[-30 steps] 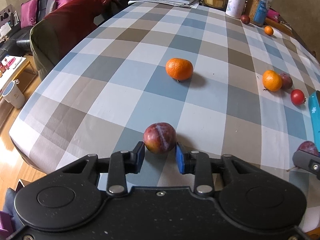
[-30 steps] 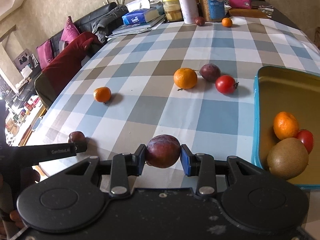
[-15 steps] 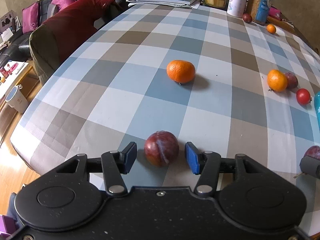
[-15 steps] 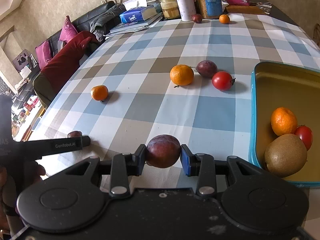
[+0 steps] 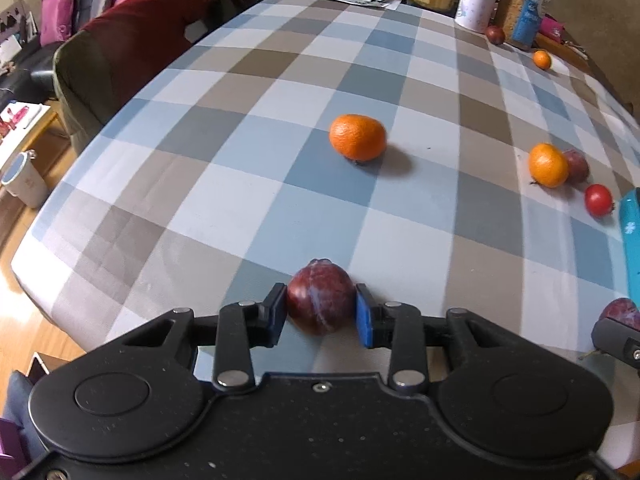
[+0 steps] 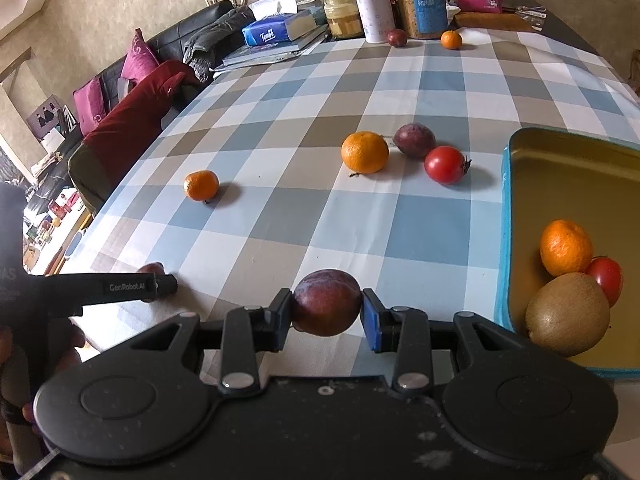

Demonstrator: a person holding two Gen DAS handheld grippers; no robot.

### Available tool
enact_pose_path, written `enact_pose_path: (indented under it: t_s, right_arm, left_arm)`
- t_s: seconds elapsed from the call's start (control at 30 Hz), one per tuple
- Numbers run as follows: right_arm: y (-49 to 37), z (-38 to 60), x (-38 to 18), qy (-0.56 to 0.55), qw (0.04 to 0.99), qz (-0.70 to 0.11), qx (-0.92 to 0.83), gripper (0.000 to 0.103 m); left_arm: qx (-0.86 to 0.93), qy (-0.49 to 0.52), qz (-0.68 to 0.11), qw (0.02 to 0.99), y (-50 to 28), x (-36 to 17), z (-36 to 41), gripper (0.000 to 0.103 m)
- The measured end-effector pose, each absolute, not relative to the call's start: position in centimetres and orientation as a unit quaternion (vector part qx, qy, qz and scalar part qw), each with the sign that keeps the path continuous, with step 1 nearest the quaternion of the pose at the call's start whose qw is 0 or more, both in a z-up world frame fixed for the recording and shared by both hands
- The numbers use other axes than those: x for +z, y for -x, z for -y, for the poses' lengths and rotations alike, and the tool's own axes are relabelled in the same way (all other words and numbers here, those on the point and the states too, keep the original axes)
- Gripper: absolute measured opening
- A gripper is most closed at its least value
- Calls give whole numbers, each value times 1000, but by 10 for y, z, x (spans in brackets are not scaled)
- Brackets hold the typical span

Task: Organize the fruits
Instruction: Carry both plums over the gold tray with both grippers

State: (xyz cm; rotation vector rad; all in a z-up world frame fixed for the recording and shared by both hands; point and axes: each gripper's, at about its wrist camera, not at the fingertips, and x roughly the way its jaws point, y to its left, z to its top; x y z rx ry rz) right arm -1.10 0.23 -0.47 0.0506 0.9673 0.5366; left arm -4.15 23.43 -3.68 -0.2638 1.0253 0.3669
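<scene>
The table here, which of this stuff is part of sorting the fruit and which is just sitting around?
Part of the job:
- plum in the left gripper
- plum in the right gripper
- loose mandarin
- tomato
- blue tin holding a kiwi

Just lying about:
- tissue pack
- jar
- books

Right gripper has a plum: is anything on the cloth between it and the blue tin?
Nothing visible. The plum sits between the right gripper's fingers, and only bare checked tablecloth lies between it and the blue tin's near wall. The loose fruit lies farther back.
</scene>
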Motion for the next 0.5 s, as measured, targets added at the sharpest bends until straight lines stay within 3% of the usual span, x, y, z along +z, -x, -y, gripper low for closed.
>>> enact_pose_path:
  t_s: [0.5]
  right_arm:
    - [-10, 79, 30, -58, 884, -426, 184, 39]
  left_arm:
    - [102, 87, -463, 876, 19, 4, -184, 44]
